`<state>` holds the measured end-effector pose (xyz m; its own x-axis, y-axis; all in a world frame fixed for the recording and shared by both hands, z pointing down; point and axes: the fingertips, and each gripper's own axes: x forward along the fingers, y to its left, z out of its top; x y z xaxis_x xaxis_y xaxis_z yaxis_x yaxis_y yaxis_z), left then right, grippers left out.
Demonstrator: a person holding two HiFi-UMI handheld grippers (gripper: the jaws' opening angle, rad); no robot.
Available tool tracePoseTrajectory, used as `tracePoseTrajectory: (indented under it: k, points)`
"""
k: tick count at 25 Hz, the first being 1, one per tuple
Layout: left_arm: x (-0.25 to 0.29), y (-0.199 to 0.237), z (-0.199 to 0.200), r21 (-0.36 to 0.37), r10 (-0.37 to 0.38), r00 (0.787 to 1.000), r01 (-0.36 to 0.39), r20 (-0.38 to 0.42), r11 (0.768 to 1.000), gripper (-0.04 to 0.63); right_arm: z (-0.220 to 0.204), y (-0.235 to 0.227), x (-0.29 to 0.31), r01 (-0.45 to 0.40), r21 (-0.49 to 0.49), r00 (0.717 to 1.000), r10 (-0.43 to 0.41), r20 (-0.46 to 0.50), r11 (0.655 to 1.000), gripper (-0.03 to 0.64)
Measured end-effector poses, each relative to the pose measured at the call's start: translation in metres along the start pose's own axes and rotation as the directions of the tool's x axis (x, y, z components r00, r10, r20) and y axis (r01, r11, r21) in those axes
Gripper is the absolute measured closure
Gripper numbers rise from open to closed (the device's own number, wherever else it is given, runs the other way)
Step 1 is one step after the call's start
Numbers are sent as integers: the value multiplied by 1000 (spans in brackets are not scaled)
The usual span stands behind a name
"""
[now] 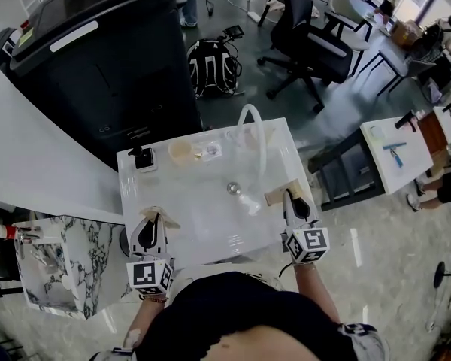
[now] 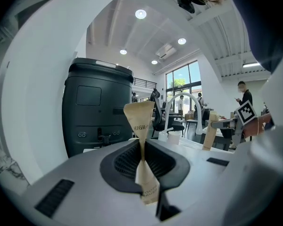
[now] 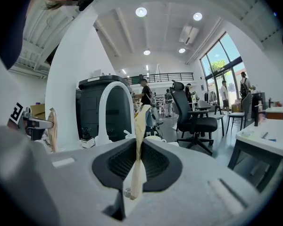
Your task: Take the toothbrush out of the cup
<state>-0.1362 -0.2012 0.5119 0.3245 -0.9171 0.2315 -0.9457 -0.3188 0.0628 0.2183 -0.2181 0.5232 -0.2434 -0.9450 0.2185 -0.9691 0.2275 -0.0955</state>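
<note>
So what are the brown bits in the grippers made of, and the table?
The left brown bit, in the left gripper, looks like matte kraft paper: creased, pinched flat, dark print. The right brown bit, in the right gripper, is likely the same paper, thin and folded. The table is white and glossy, mirroring light; plastic or stone, can't tell.

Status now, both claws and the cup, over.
Left claw shut on tan paper piece. Right claw shut on tan paper strip. Pale round cup untouched; toothbrush not visible.
</note>
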Motion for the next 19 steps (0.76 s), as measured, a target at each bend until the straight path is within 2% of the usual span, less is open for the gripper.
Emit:
tracePoseTrajectory:
  k: [10,19]
  points:
    - [13,-21,2,7,-56,998,56,8,998,569,-5,-2,3,6,20,1000,-6,-4,1000,584]
    - [9,-16,8,-2,-39,999,39,31,999,569,-3,-15,-4,39,24,999,-39,-5,999,584]
